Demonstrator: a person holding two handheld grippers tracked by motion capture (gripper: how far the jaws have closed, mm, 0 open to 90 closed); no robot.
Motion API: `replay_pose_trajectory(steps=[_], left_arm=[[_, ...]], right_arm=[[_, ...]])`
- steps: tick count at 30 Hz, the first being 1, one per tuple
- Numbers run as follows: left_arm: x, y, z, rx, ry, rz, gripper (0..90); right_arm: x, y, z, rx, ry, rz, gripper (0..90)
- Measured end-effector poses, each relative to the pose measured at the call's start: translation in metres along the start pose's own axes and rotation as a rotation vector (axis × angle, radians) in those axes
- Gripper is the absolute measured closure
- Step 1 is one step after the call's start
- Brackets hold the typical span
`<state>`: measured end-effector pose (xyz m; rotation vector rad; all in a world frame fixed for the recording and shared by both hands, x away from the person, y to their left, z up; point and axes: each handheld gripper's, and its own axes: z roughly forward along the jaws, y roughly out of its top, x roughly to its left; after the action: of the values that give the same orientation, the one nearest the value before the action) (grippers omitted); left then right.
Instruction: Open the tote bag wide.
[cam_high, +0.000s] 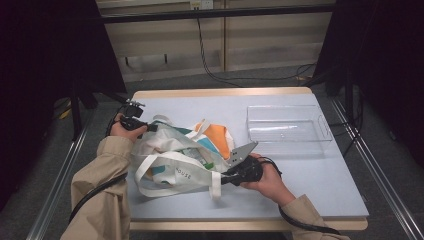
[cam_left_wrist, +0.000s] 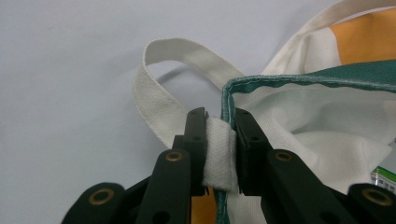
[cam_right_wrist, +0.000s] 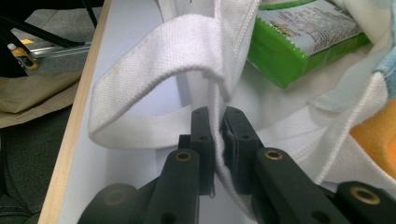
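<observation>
Lying crumpled on the left half of the table (cam_high: 300, 185), the tote bag (cam_high: 175, 150) is pinched from both sides — the left gripper (cam_left_wrist: 220, 123) clamps its jaws on a folded strap at the teal-edged rim. The right gripper (cam_right_wrist: 218, 122) has its jaws tight on the white fabric by a strap (a green packet (cam_right_wrist: 303, 37) sits inside the bag), and a clear tray (cam_high: 290, 125) stands well apart.

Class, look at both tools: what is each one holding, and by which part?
Both hold the tote bag. The left tool pinches its rim at a handle's base; the right tool pinches the rim's cloth beside another handle.
</observation>
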<state>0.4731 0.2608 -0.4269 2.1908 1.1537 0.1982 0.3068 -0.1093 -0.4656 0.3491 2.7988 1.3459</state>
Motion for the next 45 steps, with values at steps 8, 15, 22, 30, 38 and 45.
replay_pose_trajectory(steps=[8,15,22,30,38,45], left_arm=[[0.0,-0.003,0.003,-0.008,0.009,-0.006,77.7],[0.0,-0.005,0.005,-0.006,0.003,-0.012,77.6],[0.0,-0.008,0.008,0.001,0.005,-0.01,77.5],[0.0,-0.011,0.01,-0.003,0.007,-0.017,77.3],[-0.002,-0.011,0.006,0.01,0.012,-0.003,71.4],[-0.006,-0.008,-0.004,-0.017,0.0,-0.007,56.6]], right_arm=[[0.0,-0.002,0.003,0.009,0.003,0.011,83.0],[-0.001,-0.004,0.006,0.015,0.007,0.018,82.9],[-0.001,-0.005,0.008,0.026,0.004,0.022,82.9],[-0.001,-0.006,0.011,0.035,0.007,0.03,82.9],[-0.001,-0.006,0.01,0.028,0.001,0.038,81.2],[-0.002,-0.005,0.004,0.004,0.001,0.069,74.9]])
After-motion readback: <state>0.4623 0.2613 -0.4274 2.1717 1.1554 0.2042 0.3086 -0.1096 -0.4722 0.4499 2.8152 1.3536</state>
